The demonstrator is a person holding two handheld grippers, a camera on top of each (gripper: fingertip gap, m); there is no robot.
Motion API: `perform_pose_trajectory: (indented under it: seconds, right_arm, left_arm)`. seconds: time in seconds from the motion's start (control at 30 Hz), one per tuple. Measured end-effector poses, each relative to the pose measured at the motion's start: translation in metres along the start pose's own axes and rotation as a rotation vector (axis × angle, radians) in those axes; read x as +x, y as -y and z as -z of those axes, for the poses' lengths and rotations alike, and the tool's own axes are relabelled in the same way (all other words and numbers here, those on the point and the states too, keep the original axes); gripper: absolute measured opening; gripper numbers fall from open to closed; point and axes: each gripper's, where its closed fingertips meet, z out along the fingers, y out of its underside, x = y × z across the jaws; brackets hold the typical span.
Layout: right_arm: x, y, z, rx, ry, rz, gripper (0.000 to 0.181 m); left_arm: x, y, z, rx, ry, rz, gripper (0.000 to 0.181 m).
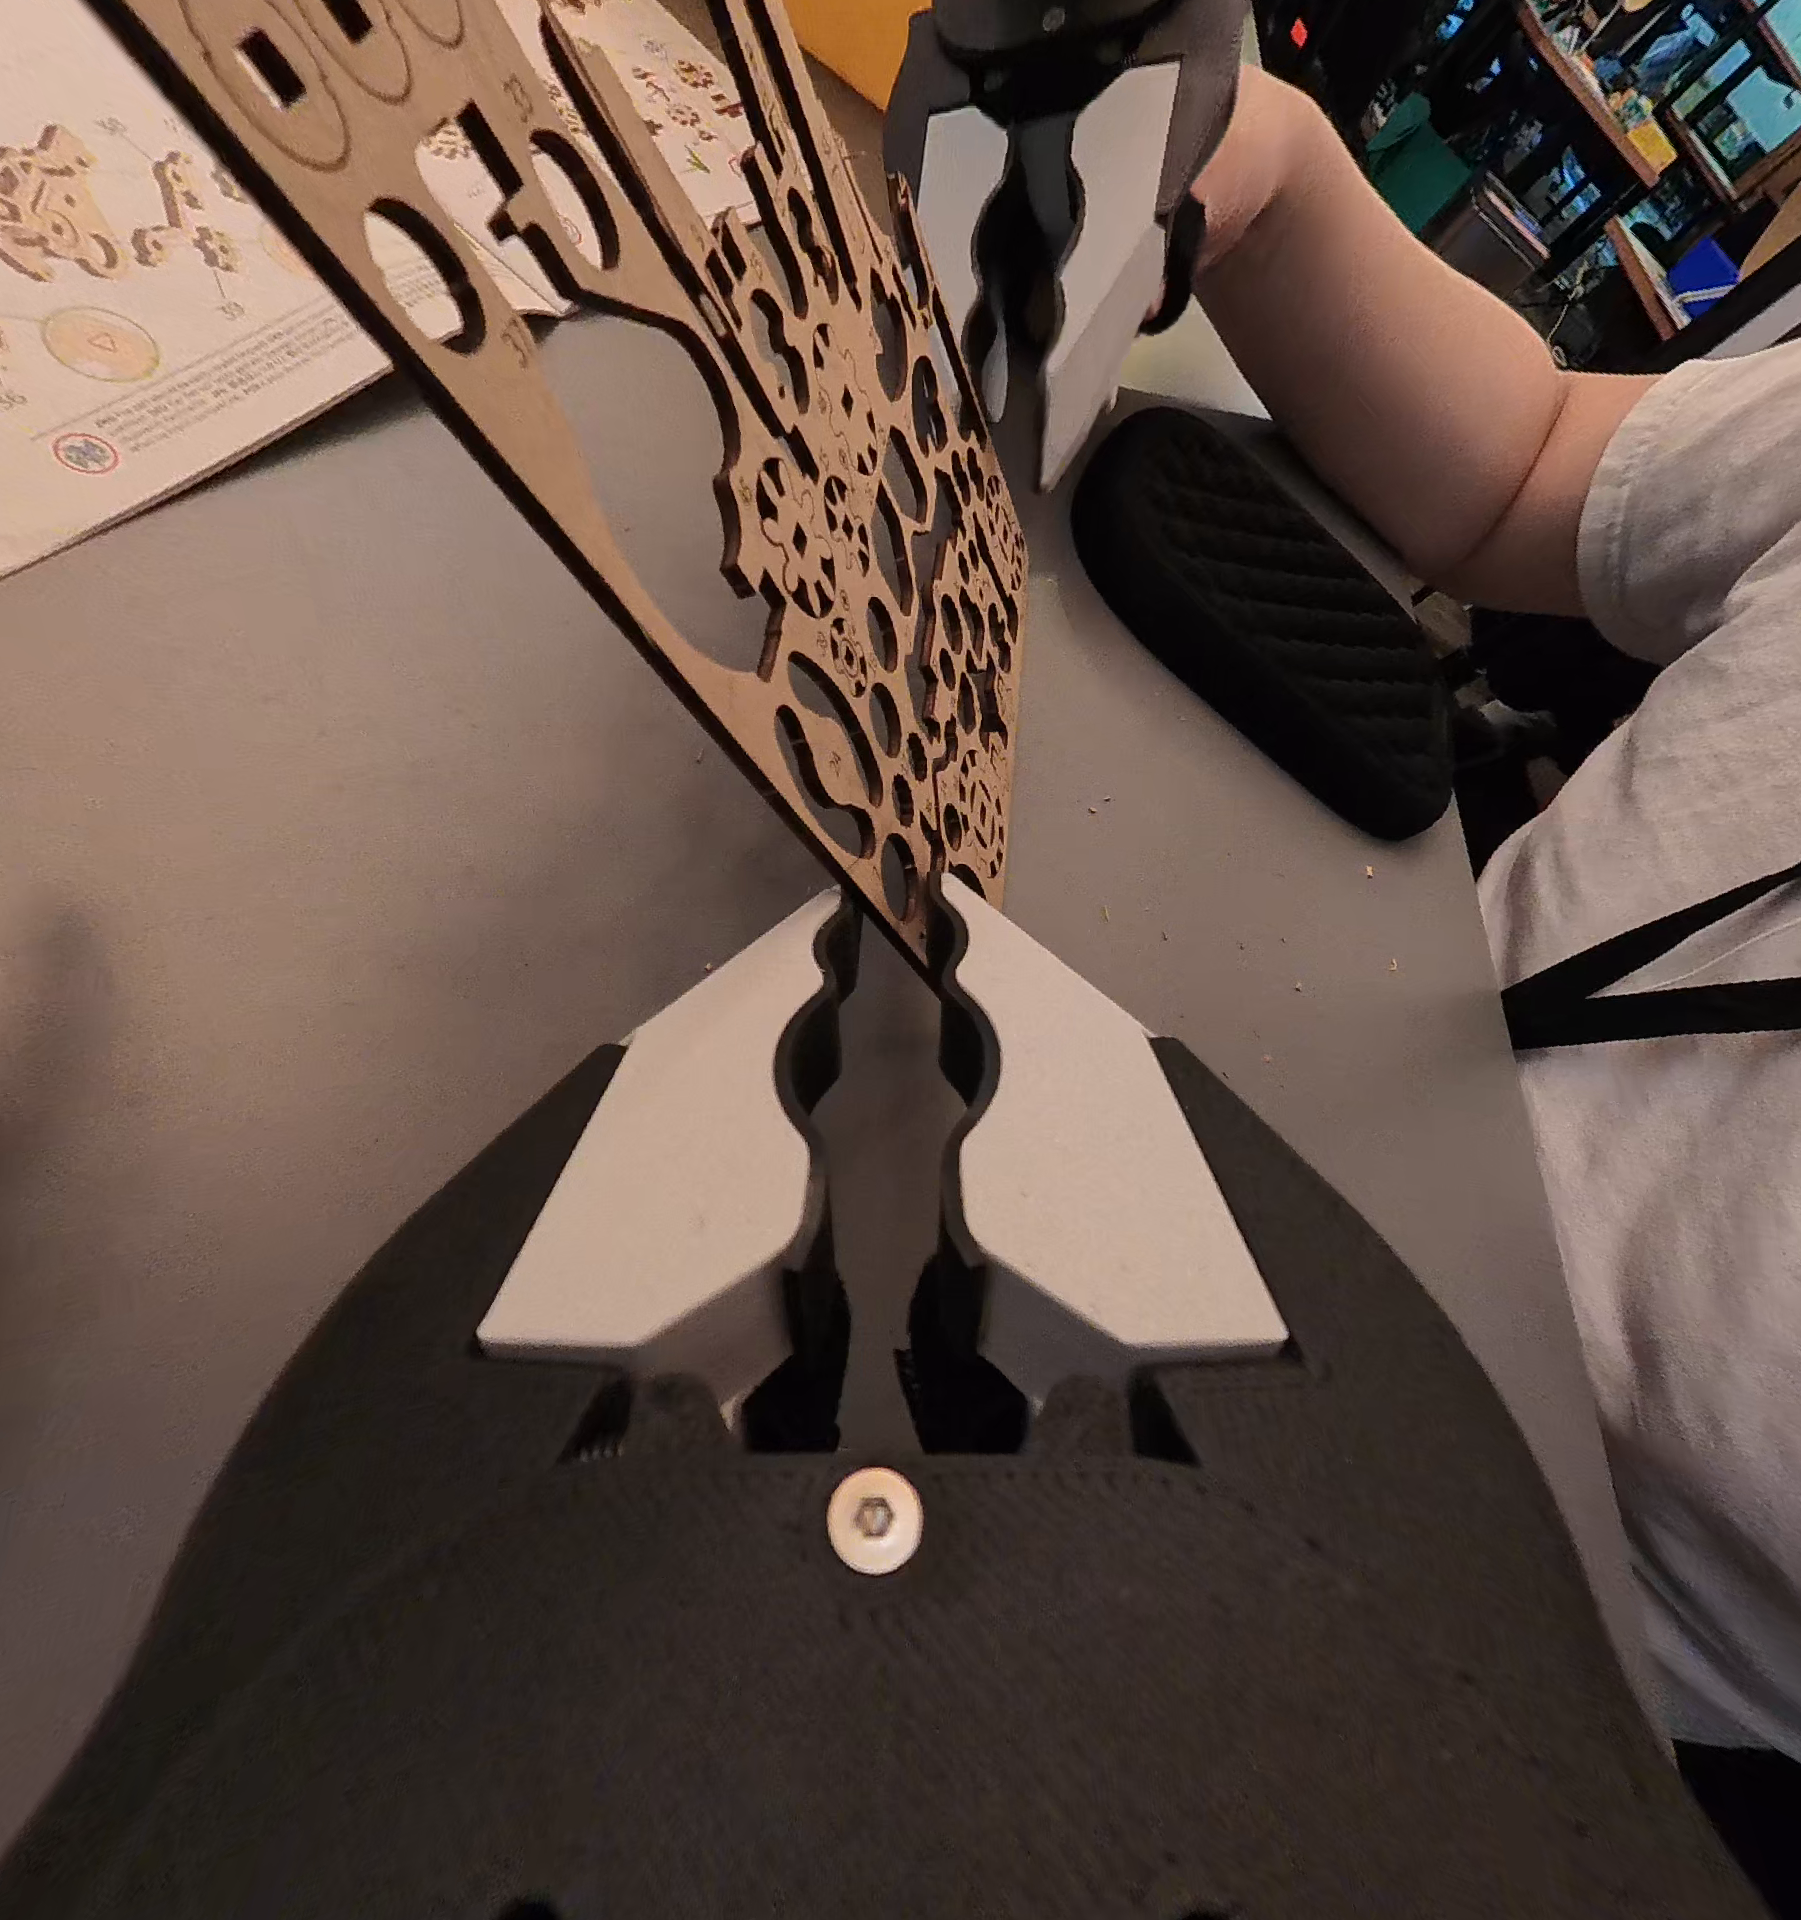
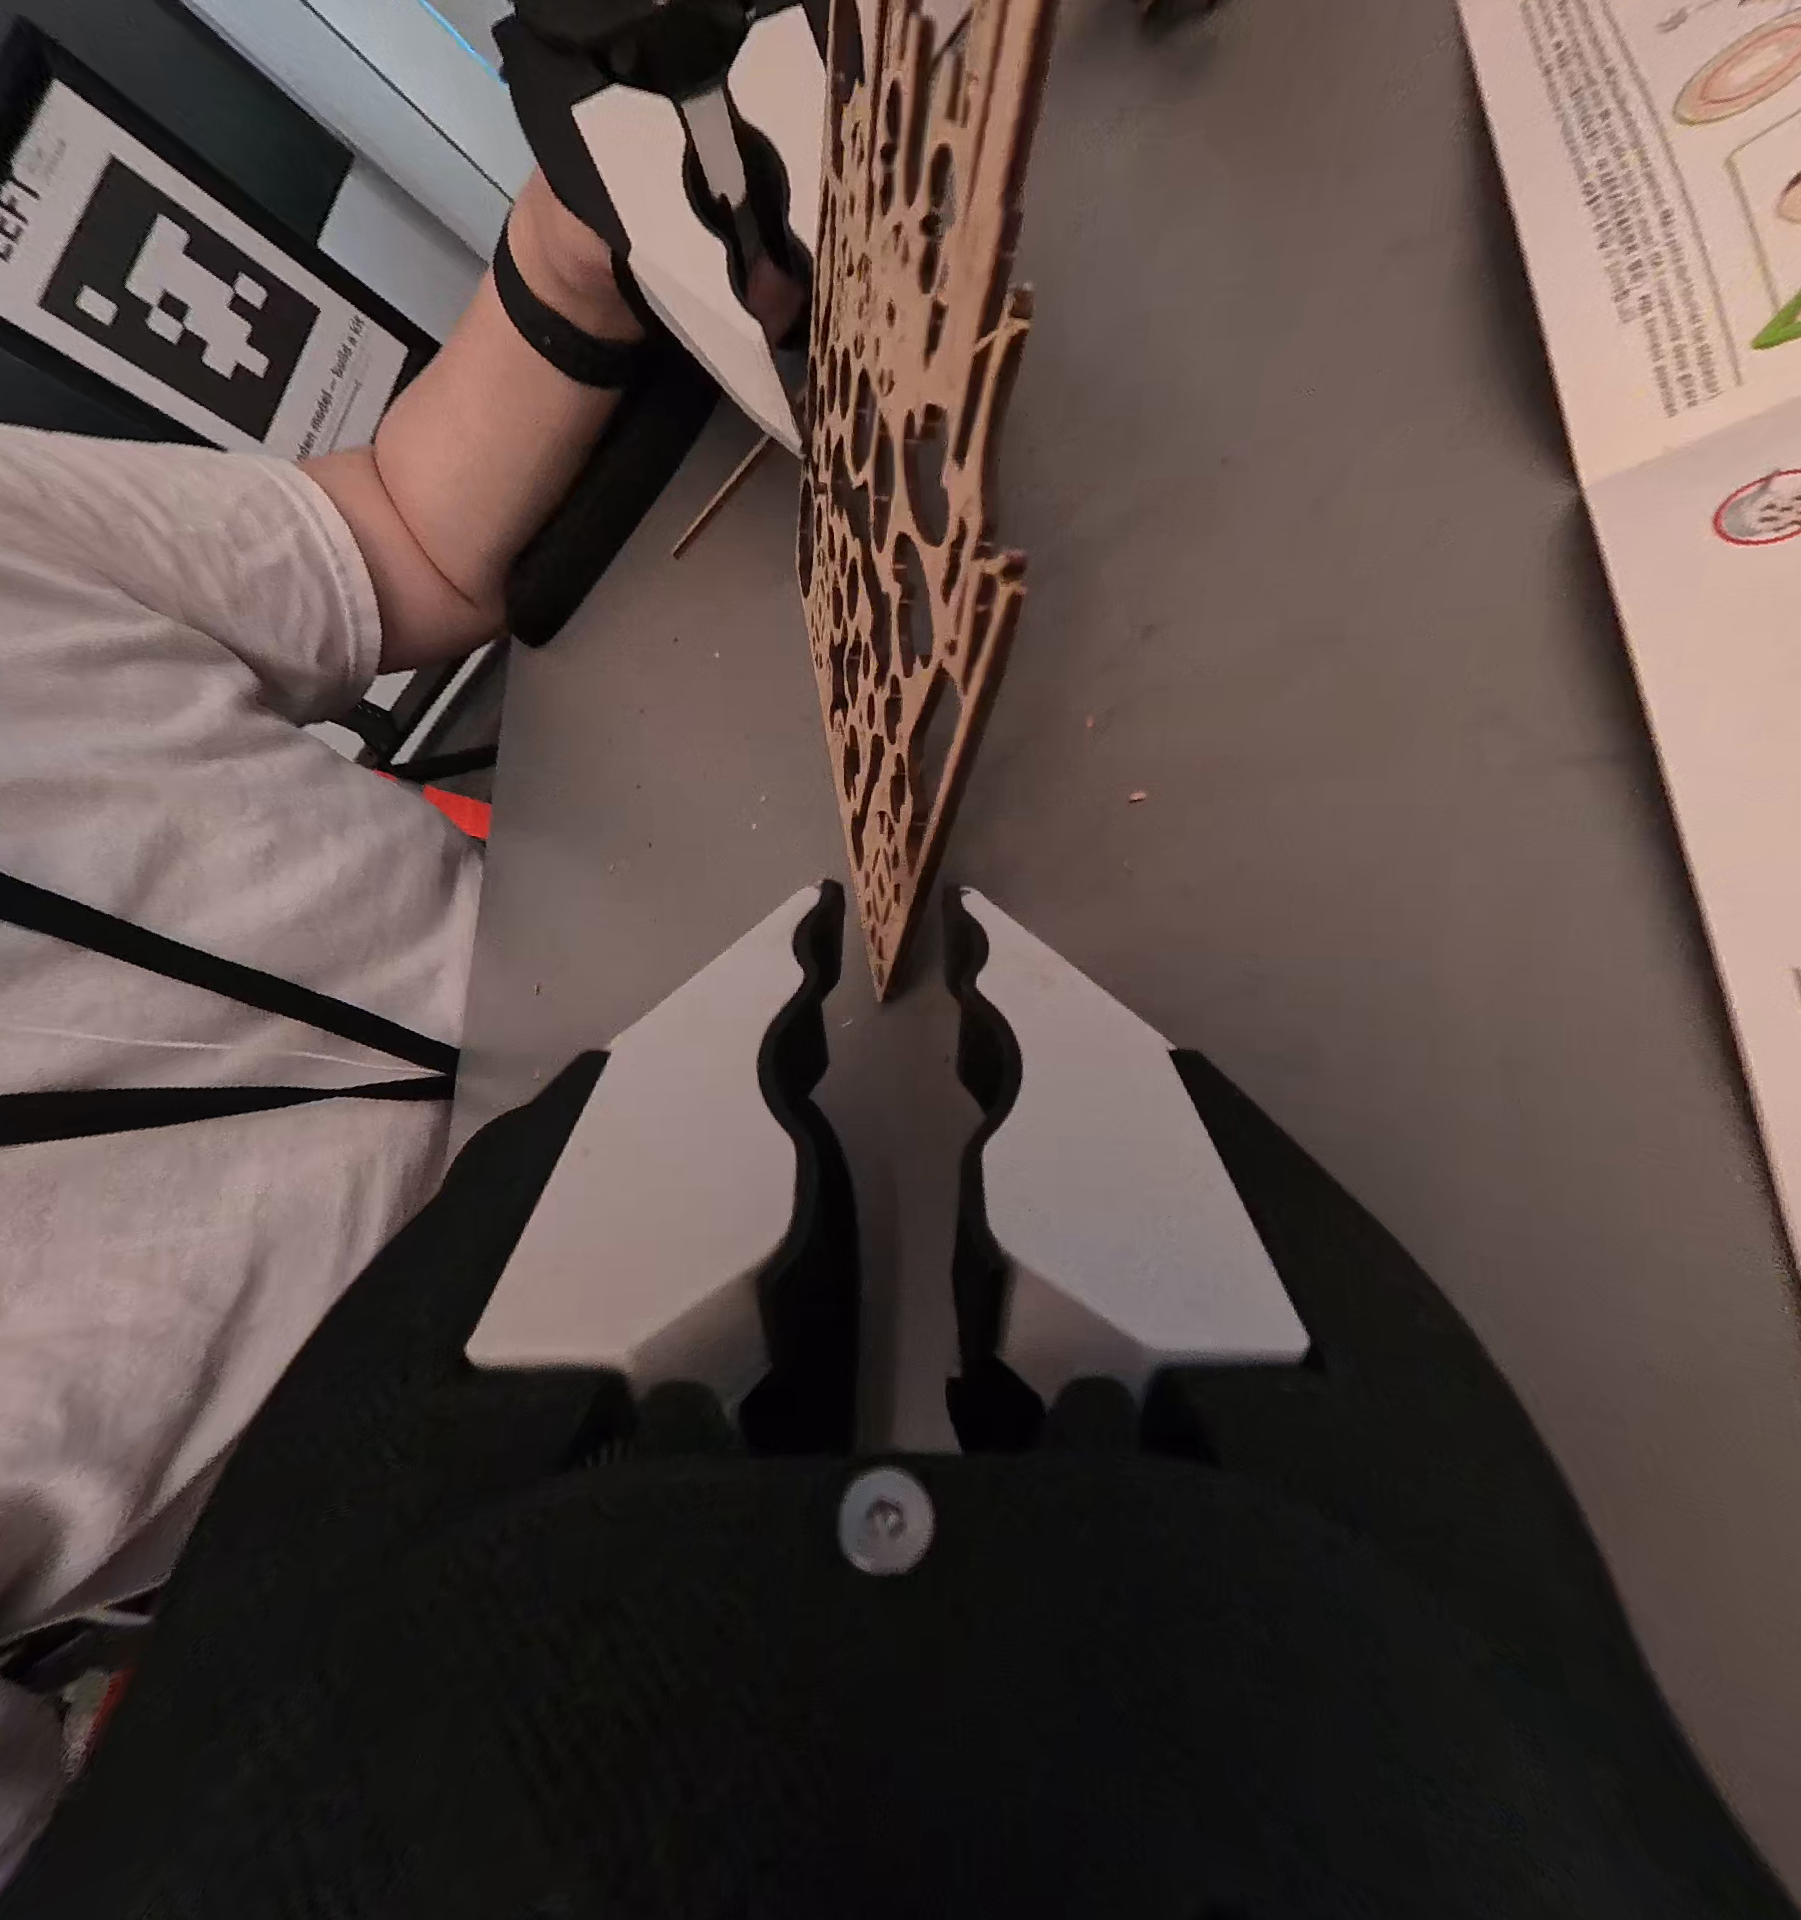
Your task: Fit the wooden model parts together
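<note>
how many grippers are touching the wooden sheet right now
1 for certain. The left gripper pinches the wooden sheet at its corner. The right gripper straddles another corner, gaps showing both sides; contact unclear.

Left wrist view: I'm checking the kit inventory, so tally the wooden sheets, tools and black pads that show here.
wooden sheet: 1
tool: 2 (left tool, right tool)
black pad: 1
Total: 4
</note>
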Motion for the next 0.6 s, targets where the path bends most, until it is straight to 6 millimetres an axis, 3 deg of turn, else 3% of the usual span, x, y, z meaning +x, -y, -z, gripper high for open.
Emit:
perform_pose_trajectory:
  seconds: [0.33,0.6]
  right_arm:
    - [-0.002,0.001,-0.007,0.000,-0.012,-0.003,0.020]
    - [-0.007,-0.005,-0.017,-0.055,-0.024,0.032,0.012]
  left_arm:
    - [0.000,0.000,0.000,0.000,0.000,-0.004,0.010]
    - [0.001,0.002,-0.001,0.005,0.000,-0.017,0.010]
